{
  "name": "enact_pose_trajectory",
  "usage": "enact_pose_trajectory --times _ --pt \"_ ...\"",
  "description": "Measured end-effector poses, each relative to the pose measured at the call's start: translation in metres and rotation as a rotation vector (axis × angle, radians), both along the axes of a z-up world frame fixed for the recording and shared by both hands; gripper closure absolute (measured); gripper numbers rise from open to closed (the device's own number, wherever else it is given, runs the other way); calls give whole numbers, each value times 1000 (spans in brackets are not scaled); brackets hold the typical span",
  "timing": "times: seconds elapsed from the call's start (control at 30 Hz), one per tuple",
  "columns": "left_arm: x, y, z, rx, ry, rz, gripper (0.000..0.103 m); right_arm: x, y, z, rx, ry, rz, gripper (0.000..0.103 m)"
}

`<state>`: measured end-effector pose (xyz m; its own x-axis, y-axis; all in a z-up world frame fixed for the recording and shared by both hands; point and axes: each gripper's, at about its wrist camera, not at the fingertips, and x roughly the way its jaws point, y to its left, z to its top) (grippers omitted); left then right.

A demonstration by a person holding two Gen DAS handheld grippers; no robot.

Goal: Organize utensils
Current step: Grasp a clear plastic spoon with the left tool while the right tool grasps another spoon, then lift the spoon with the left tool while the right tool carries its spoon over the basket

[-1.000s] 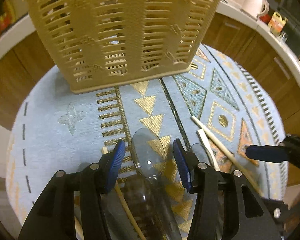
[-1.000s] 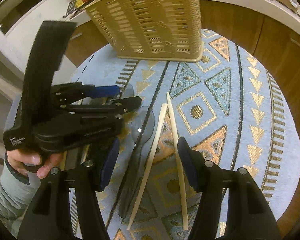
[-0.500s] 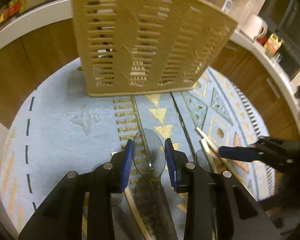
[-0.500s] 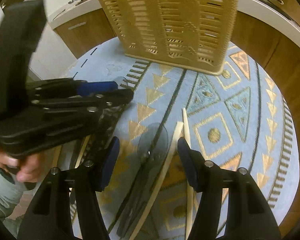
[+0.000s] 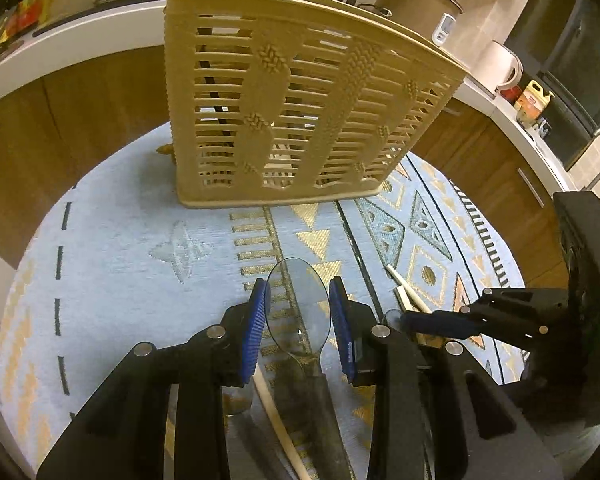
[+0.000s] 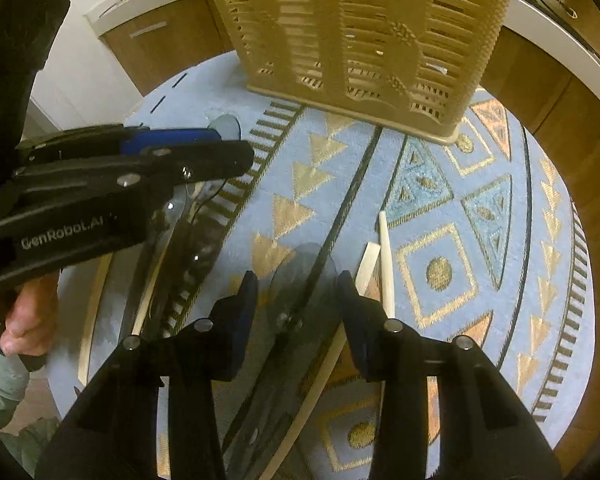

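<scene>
A tan slotted utensil basket (image 5: 296, 104) stands at the back of a round table; it also shows in the right wrist view (image 6: 364, 32). My left gripper (image 5: 300, 320) is shut on a clear plastic spoon (image 5: 300, 304), gripping its bowl and holding it lifted. My right gripper (image 6: 296, 304) is shut on a second clear, smoky spoon (image 6: 304, 276). Two wooden chopsticks (image 6: 384, 264) lie on the cloth just right of the right gripper. Another chopstick (image 5: 276, 412) lies under the left gripper.
A blue patterned tablecloth (image 5: 140, 248) covers the table. More clear utensils (image 6: 188, 232) lie under the left gripper's body (image 6: 100, 184). Wooden cabinets and a white counter (image 5: 512, 116) with a kettle ring the table.
Both grippers closed from open onto clear spoons and rose; the basket looks nearer and more upright in both views.
</scene>
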<state>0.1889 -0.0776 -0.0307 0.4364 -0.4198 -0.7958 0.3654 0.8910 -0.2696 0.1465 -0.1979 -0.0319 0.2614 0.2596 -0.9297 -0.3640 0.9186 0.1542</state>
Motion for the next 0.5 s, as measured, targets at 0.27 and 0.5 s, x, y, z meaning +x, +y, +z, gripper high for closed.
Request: enact_pose_trajectory --times 0.27,0.5 --pt "-6 0 5 3 -32 6 73 -14 3 4 -83 -37 10 72" --pt "-21 18 39 -48 -163 22 73 -38 -13 44 30 -186 -4 73"
